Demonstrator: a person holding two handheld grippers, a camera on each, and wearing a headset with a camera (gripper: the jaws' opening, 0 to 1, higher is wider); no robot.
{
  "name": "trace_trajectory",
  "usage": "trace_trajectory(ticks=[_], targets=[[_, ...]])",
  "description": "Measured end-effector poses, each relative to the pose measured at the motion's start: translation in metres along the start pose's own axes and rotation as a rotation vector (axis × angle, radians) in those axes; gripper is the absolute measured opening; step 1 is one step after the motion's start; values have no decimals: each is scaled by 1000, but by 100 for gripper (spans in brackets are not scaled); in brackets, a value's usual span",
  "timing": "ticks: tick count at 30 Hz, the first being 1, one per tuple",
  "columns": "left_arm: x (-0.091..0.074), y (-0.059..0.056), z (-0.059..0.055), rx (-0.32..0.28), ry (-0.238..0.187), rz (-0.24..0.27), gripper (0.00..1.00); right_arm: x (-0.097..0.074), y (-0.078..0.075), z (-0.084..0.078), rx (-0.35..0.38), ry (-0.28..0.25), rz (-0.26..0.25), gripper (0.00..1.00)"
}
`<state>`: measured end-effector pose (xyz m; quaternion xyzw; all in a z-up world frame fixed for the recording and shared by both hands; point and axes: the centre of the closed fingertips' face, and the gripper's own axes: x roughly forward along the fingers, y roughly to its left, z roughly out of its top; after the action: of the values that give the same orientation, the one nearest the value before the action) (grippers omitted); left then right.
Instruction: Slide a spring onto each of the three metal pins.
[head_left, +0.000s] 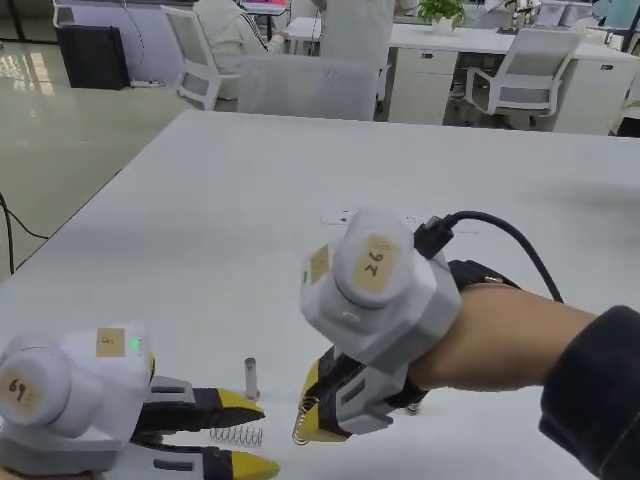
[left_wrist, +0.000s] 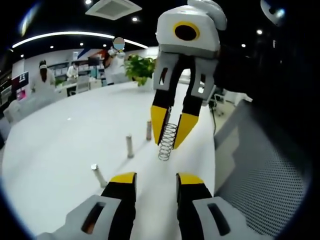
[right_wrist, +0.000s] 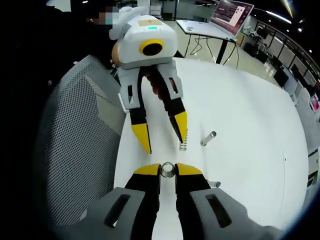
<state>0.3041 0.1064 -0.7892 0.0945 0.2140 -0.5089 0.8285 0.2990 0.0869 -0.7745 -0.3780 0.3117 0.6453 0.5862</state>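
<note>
My left gripper (head_left: 268, 437) is nearest me, low over the table (head_left: 200, 230), jaws spread wide and gripping nothing. A loose spring (head_left: 236, 436) lies flat on the table between them.

Just past it a pin (head_left: 250, 378) stands upright. Beside that, my right gripper (right_wrist: 168, 175) is pinched narrow on a second spring (left_wrist: 167, 142), which hangs from its tips close to the table.

The left gripper view has all three pins (left_wrist: 129, 146) standing in a row, apart from one another, and each looks bare.

I judge the task barely begun, with no spring seated and three pins left to fill. The held spring is near the row but, as far as I can tell, not over any pin. I count two springs.
</note>
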Motion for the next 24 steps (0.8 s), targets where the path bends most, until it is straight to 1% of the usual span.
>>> trace_trajectory(ticks=[7,15,18,24], targets=[[-9,9,-7,-25,-5,45,29,-2,-3,-5,14,7,-6,8],[-18,16,-11,-46,-15,90,34,-5,-7,-11,25,17,-13,8],[-21,19,-13,-56,-16,110,37,-7,-10,-14,33,20,-19,8],[-28,24,-17,-71,-19,139,40,-13,-17,-20,53,20,-38,8]])
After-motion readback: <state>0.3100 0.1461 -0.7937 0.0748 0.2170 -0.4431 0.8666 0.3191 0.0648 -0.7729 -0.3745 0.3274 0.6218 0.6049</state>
